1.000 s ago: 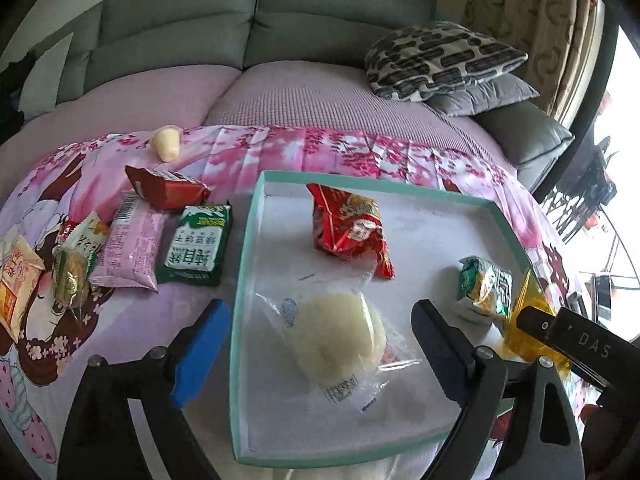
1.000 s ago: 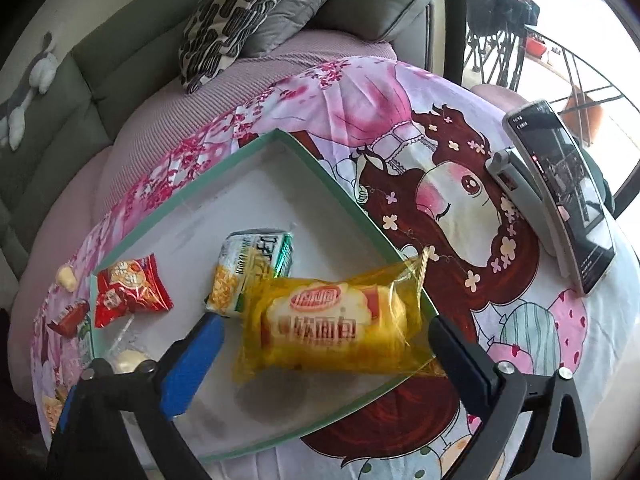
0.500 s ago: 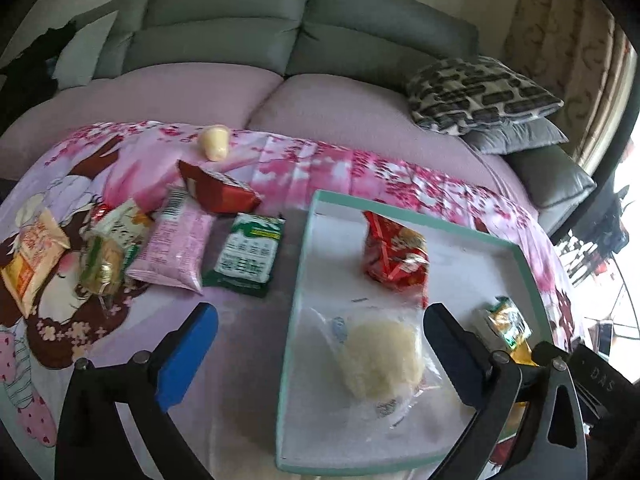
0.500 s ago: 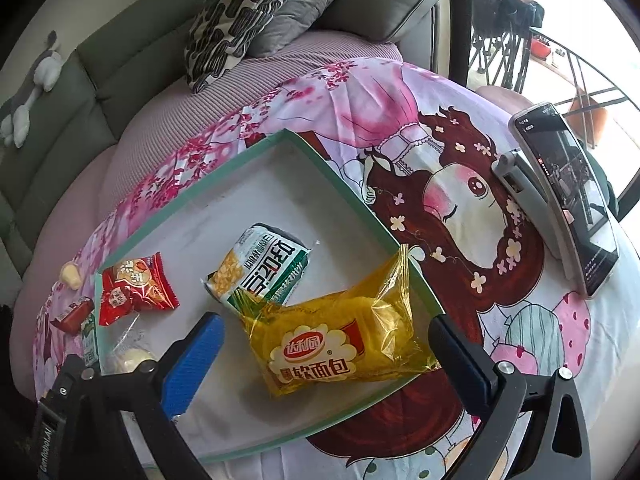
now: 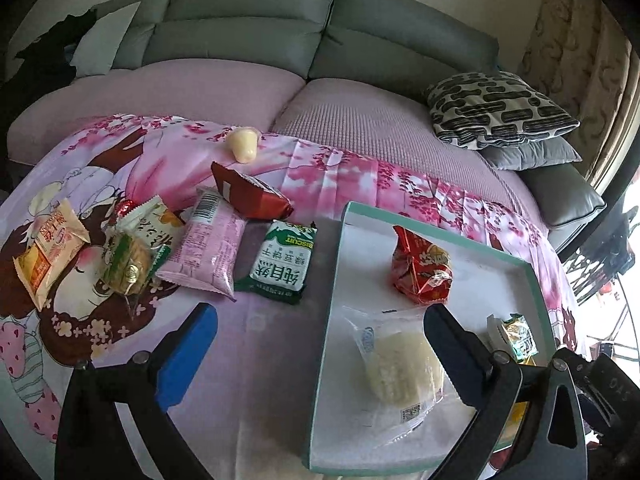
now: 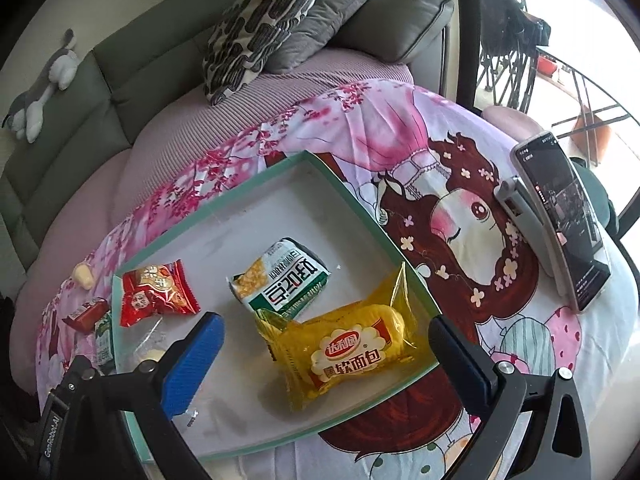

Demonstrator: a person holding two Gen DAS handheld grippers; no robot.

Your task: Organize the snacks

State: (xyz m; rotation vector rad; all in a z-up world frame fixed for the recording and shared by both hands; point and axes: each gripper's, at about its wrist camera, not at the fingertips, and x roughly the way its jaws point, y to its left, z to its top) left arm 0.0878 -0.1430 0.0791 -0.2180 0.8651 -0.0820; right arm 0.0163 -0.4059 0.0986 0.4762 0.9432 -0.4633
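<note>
A shallow white tray [image 5: 360,260] with a teal rim lies on the pink printed cloth. It holds a red packet [image 5: 422,270], a clear-wrapped white bun [image 5: 400,368] and a green corn pack [image 5: 516,334]. My left gripper [image 5: 318,320] is open and empty over the tray's left rim. Its right finger is over the bun. In the right wrist view the tray [image 6: 248,220] also holds a yellow bread pack [image 6: 352,352] beside the green corn pack [image 6: 282,276] and red packet [image 6: 156,292]. My right gripper [image 6: 326,328] hangs open above the bread pack, apart from it.
Left of the tray lie a green biscuit pack [image 5: 282,264], a pink pack [image 5: 208,246], a red-brown pack [image 5: 250,196], a jelly cup [image 5: 242,144], a cookie pack [image 5: 128,260] and an orange pack [image 5: 48,252]. A phone on a stand [image 6: 560,220] is at the right; a grey sofa lies behind.
The yellow bread pack dropped from between my right fingers and now lies in the tray. My left gripper shifted left, off the bun, toward the tray's left rim.
</note>
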